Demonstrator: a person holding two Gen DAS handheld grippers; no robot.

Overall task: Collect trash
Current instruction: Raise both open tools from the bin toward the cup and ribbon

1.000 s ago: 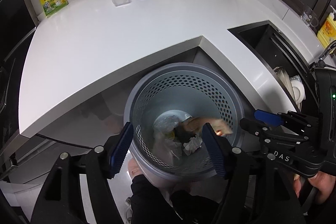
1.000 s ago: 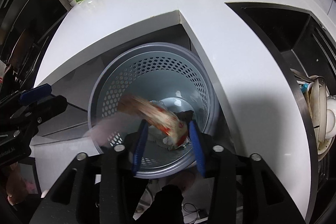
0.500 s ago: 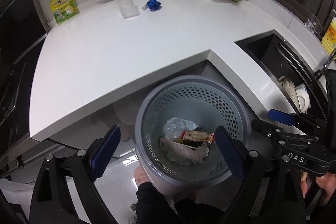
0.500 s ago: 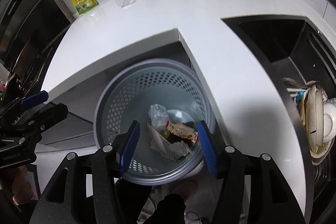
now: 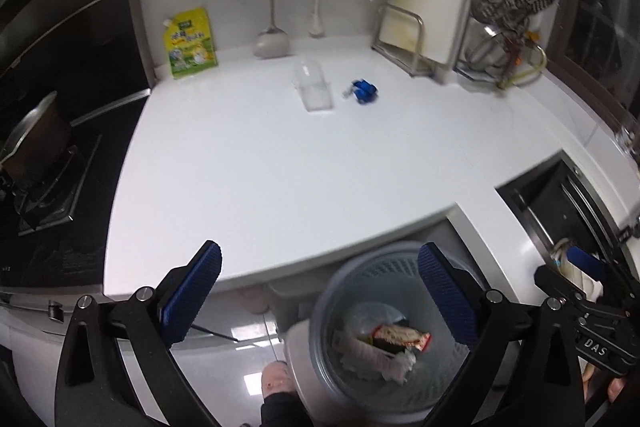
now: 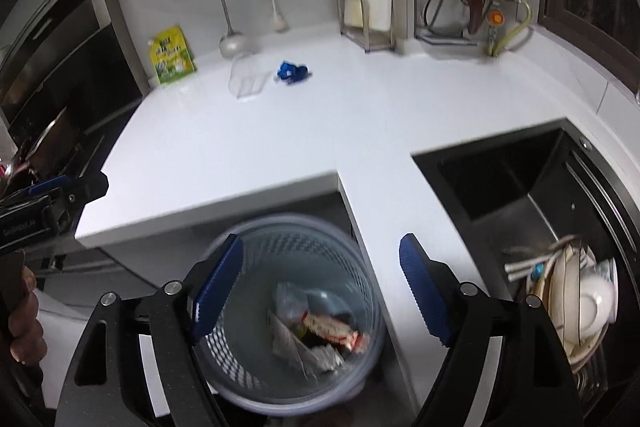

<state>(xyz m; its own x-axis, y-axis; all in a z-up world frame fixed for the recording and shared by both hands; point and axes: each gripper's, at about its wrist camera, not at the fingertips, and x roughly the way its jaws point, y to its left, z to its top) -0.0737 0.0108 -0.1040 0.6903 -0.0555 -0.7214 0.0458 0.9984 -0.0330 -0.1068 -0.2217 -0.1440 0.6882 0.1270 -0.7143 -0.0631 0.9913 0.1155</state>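
Both tools are hanging empty above the trash basket.
Your left tool (image 5: 320,291) and right tool (image 6: 320,285) have just been spreading their jaws, nothing between them. The snack wrapper (image 6: 334,329) is lying in the perforated basket (image 6: 256,251) under the desk (image 5: 280,163) corner; a blue wrapper (image 5: 363,91) is sitting far back from the basket.

A yellow-green pouch (image 5: 191,43) leans against the back wall on the white surface (image 5: 280,163), near a hanging ladle (image 5: 272,41). A metal rack (image 6: 366,23) stands further right, and stacked dishes (image 6: 580,299) sit in the dark sink (image 6: 520,187).
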